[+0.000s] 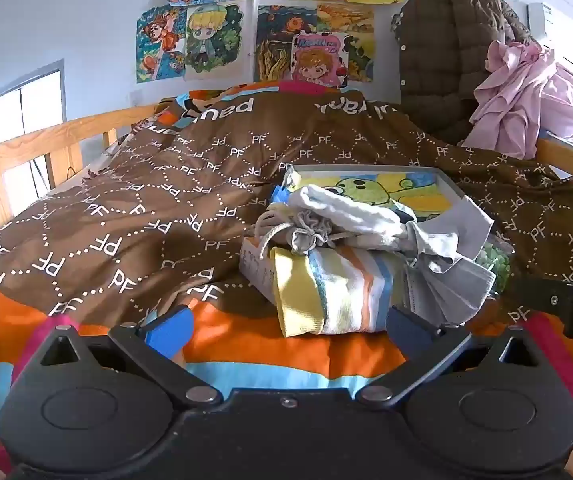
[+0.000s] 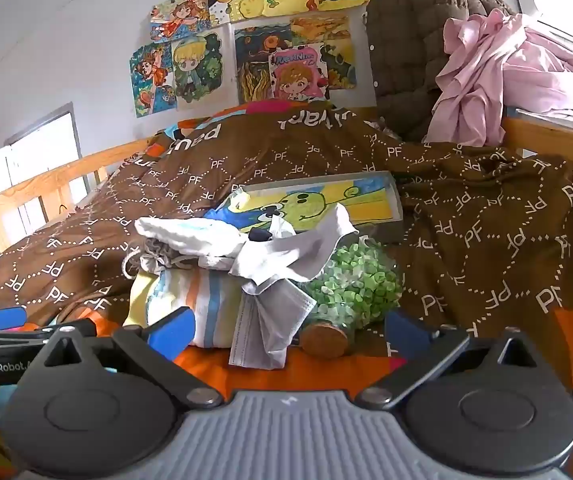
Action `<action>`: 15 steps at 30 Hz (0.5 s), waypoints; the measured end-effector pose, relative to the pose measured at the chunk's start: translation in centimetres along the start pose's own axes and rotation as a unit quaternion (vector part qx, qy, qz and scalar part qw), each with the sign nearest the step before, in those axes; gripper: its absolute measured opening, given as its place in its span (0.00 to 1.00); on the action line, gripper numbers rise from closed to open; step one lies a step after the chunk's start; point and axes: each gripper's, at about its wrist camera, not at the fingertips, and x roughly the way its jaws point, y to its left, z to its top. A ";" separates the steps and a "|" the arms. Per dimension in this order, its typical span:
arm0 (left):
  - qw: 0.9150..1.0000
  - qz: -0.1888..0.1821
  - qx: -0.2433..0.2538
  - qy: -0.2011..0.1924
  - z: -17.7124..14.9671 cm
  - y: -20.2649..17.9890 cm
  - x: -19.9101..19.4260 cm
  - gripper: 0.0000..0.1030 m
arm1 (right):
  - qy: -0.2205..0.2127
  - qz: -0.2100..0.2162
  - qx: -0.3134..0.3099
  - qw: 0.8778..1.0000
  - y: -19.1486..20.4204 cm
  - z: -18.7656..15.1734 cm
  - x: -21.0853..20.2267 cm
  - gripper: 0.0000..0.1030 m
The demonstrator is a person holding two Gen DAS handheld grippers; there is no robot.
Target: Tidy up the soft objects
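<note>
In the left wrist view the left gripper (image 1: 288, 326) sits at the bottom of the frame with its blue-padded fingers (image 1: 168, 330) spread wide and nothing between them, just short of a small heap of soft things in the lower centre, lying on the brown quilt (image 1: 134, 208). The striped sock (image 1: 334, 292) at the front looks light and limp, so it should fold over wherever it is pinched; a bite across its bunched middle seems safest. On top of it sit a grey drawstring pouch (image 1: 306, 234), a white cloth (image 1: 342, 210) and a grey face mask (image 1: 446, 284), all flimsy and likely to drag one another when one is lifted. A stiff picture box (image 1: 370, 188) lies behind them. In the right wrist view the right gripper (image 2: 288, 330) is likewise wide open and empty, low in the frame, facing the same heap at the centre. Here the mask hangs at the front, best taken by its pleated body, not its loops. To its right lies a corked jar of green bits (image 2: 356, 284), hard and probably breakable, so not one to squeeze or knock.
</note>
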 end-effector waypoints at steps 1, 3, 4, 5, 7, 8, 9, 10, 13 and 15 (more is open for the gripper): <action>1.000 -0.002 -0.002 0.000 0.0 0.0 0.0 0.99 | 0.000 0.000 0.000 1.000 0.0 0.0 0.0 1.00; 1.000 -0.005 -0.003 0.000 0.0 0.0 -0.1 0.99 | -0.001 0.000 0.000 1.000 0.0 0.0 0.0 1.00; 1.000 -0.006 -0.002 0.001 0.0 -0.1 -0.1 0.99 | -0.002 0.000 -0.001 1.000 0.1 0.0 0.0 1.00; 1.000 -0.009 -0.001 0.001 0.0 -0.2 -0.2 0.99 | -0.002 0.000 -0.002 1.000 0.1 0.0 0.0 1.00; 1.000 -0.013 0.000 0.003 -0.7 -0.1 0.0 0.99 | -0.002 0.001 -0.003 1.000 0.0 0.0 0.0 1.00; 1.000 -0.014 0.001 0.003 -0.9 -0.1 0.0 0.99 | -0.003 0.000 -0.003 1.000 0.1 0.0 0.0 1.00; 1.000 -0.013 -0.002 0.005 -0.8 0.2 0.1 0.99 | -0.003 0.000 -0.003 1.000 0.0 0.0 0.0 1.00; 1.000 -0.014 -0.001 0.003 -1.0 0.2 0.0 0.99 | -0.003 -0.001 -0.003 1.000 0.0 0.0 0.0 1.00; 1.000 -0.009 -0.004 0.010 -0.3 0.1 0.0 0.99 | -0.003 -0.001 -0.006 1.000 0.1 0.0 0.0 1.00; 1.000 -0.009 -0.005 0.011 -0.3 0.1 0.1 0.99 | -0.003 -0.001 -0.006 1.000 0.1 0.0 0.0 1.00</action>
